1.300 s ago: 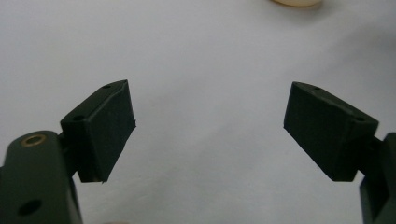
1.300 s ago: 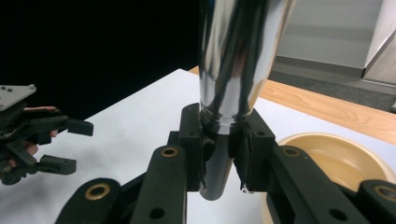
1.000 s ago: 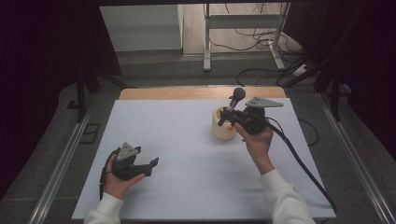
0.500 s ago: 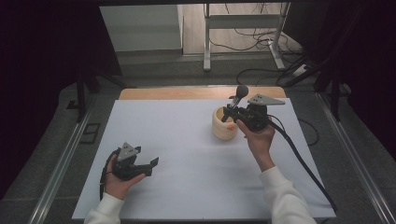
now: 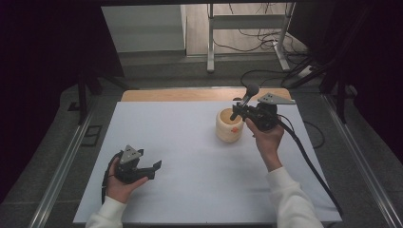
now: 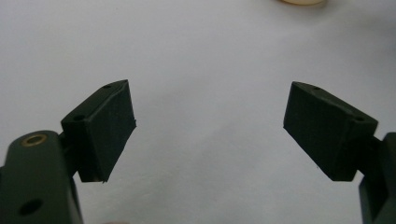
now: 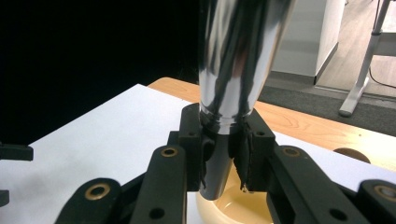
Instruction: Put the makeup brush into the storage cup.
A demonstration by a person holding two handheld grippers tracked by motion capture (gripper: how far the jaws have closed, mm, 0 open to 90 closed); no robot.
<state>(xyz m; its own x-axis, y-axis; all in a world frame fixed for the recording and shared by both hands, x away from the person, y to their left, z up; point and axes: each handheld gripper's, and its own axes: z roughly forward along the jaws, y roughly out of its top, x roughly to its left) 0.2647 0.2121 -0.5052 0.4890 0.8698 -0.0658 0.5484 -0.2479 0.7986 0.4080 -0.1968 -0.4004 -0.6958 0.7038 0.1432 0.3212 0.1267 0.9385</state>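
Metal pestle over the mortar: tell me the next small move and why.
Probably lower the pestle into the cream mortar. The right gripper is clamped on its shaft, its lower end sits just above the bowl, and the left gripper rests open, apart.

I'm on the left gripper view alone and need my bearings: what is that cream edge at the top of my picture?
Observer: It's a cream round bowl standing toward the far right of the white table.
Operator: Is the other hand near it?
Observer: Yes. The right hand-held gripper is shut on a shiny metal pestle-like rod, whose lower end hangs over the bowl's opening.
Operator: Anything in the bowl?
Observer: A small orange piece lies inside. I cannot tell whether the rod touches it.
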